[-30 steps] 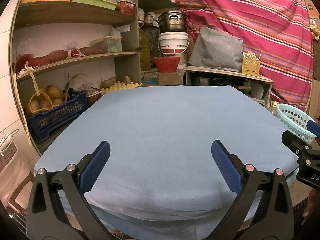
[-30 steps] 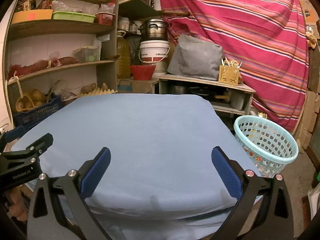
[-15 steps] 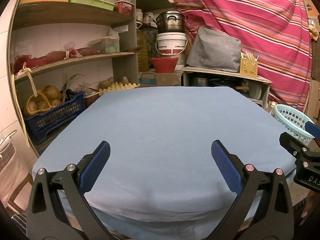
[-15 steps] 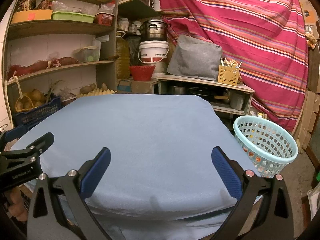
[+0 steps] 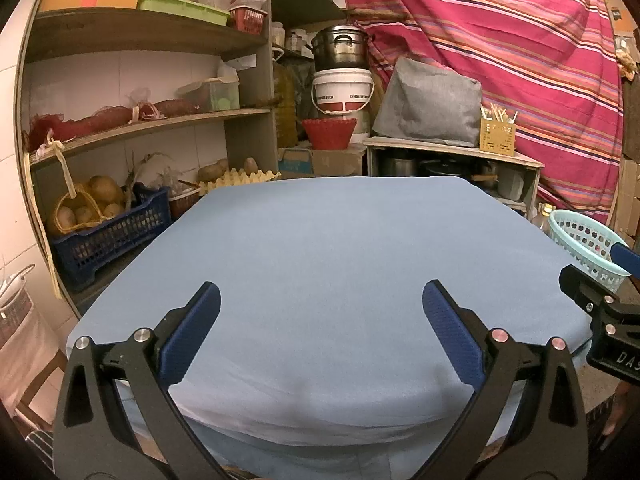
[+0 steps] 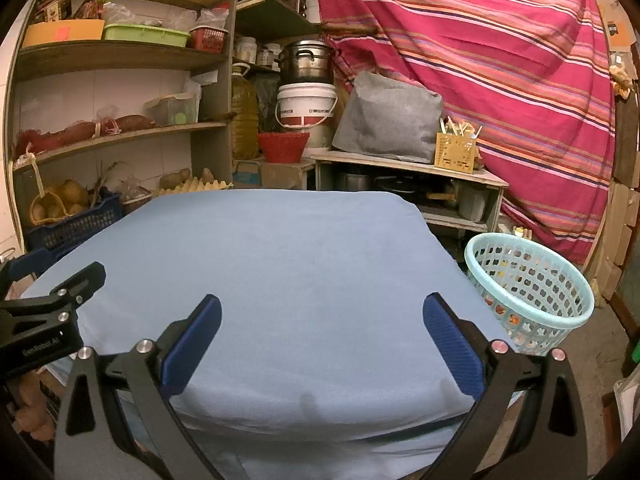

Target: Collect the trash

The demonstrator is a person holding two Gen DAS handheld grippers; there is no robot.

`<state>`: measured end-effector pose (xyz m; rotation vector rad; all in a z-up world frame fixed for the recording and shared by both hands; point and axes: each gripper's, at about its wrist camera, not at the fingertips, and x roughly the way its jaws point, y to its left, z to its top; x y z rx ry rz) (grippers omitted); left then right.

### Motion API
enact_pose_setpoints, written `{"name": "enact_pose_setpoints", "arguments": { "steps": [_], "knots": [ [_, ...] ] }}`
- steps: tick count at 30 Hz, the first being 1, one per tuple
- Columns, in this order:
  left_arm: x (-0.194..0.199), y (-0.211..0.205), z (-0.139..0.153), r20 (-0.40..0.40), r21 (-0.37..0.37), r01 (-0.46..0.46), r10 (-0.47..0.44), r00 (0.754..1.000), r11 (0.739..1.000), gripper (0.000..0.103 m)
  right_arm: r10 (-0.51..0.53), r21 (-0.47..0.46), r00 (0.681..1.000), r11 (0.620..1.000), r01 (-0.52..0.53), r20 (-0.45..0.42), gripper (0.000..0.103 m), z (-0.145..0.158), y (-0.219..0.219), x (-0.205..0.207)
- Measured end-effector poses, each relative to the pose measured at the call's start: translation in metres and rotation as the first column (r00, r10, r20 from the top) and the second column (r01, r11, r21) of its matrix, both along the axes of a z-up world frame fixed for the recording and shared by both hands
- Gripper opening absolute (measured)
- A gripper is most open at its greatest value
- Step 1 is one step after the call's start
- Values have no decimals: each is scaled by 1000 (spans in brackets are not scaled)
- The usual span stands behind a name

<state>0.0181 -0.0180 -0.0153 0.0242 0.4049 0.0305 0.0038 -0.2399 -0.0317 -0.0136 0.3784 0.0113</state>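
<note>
Both the left gripper (image 5: 320, 308) and right gripper (image 6: 320, 312) hang spread wide and empty over the bare blue counter (image 6: 280, 260). No trash shows there; some lies in the basket (image 6: 528, 280), far right. A careless swing could tip it.

Table (image 5: 320, 264), smooth light-blue cloth (image 6: 280, 280) covering it

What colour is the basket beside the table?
Pale turquoise basket with perforated walls, clearest in the right wrist view.

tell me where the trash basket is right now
The pale green basket sits on the floor off the blue table's right edge, right side of the right wrist view.
</note>
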Motion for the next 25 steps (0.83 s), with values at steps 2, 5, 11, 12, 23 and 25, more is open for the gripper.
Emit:
{"name": "enact_pose_setpoints", "arguments": {
  "steps": [2, 5, 11, 12, 23, 25],
  "knots": [
    [1, 0, 1, 2, -2, 0, 0, 1000, 1000, 98, 0, 0, 1000, 1000, 0, 0, 98, 1, -2, 1],
    [-1, -1, 2, 8, 0, -3, 3, 1000, 1000, 98, 0, 0, 1000, 1000, 0, 0, 98, 1, -2, 1],
    [-1, 0, 4, 16, 5, 2, -2, 1000, 1000, 98, 0, -1, 1000, 1000, 0, 1, 98, 0, -2, 1],
    [-1, -1, 4, 18, 6, 3, -3, 1000, 1000, 98, 0, -1, 1000, 1000, 0, 1, 98, 0, -2, 1],
    [-2, -1, 3, 18, 6, 4, -4, 1000, 1000, 98, 1, -2, 1000, 1000, -1, -1, 98, 0, -3, 2],
    [-2, -1, 3, 18, 6, 3, -3, 1000, 1000, 98, 1, -1, 1000, 1000, -1, -3, 98, 1, -8, 3]
  ]
}}
